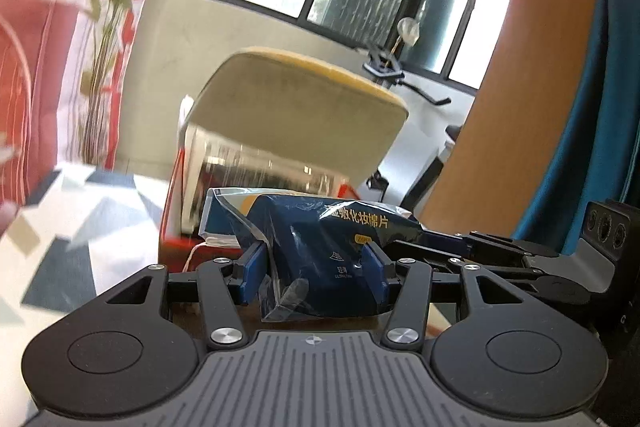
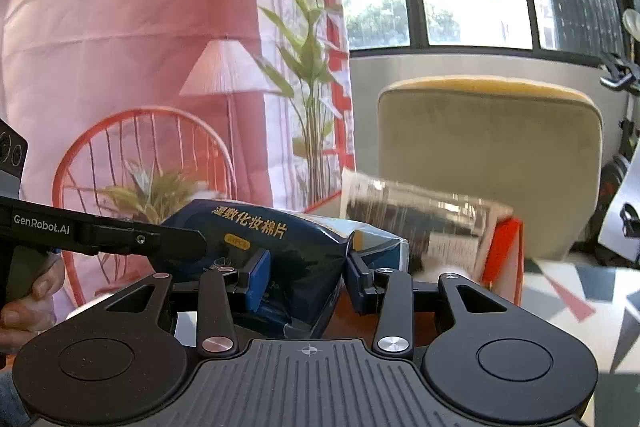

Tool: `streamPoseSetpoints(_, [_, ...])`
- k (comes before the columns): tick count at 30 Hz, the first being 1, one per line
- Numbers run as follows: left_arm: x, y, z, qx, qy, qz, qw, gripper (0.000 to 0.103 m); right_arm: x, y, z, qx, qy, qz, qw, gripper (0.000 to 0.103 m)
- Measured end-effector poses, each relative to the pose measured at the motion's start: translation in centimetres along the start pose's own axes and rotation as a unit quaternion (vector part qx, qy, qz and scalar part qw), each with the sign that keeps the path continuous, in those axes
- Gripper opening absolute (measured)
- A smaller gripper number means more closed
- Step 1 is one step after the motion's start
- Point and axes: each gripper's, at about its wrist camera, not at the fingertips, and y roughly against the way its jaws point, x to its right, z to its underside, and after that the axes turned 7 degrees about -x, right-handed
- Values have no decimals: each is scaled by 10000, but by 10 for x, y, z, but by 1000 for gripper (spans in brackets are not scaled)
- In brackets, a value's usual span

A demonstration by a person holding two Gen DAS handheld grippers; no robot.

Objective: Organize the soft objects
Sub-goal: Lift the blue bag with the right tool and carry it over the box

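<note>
between both claws hangs the dark blue cotton pad pack [image 1: 320, 259], clear of the counter: left claw [image 1: 316, 275] clamped on one end, right claw [image 2: 306, 277] clamped on the other. my take: keep both hands level and in step, since it's squishy and the slick film could slip, and clear the red box [image 2: 504, 251] behind.

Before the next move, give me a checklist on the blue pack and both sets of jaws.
1. Left gripper jaws press the blue cotton-pad pack: ok.
2. Right gripper jaws press the same pack: ok.
3. Pack intact, no tear: cannot tell; its plastic is crumpled.
4. Orange box behind the pack stands upright: ok.
5. Room for the pack in the box: cannot tell; a clear bag fills its top.
</note>
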Motion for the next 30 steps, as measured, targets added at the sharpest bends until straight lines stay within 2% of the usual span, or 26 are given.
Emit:
streamPoseSetpoints(6, [-3,-11,-32,181,-276,128,9994,55,19,-9,-36,100,71,-67,9999,38])
streamPoseSetpoints(10, [-15,-31,-47,124,40,253,9996,55,34,-24,-55,65,143,-22,9999,38])
streamPoseSetpoints(16, [-26,-55,-74,37,63,199,9998,54,52,-48,-75,-58,132,37,9999,37])
streamPoseSetpoints(22, [-39,-73,-96,153,252,244,9993,54,65,-68,-94,103,237,131,9996,38])
streamPoseSetpoints(26, [-57,-105,-100,-234,629,249,9974,54,82,-95,-99,-56,49,200,9998,38])
streamPoseSetpoints(30, [-67,-128,-91,-686,761,140,9946,54,100,-129,-88,-584,-354,110,9976,38])
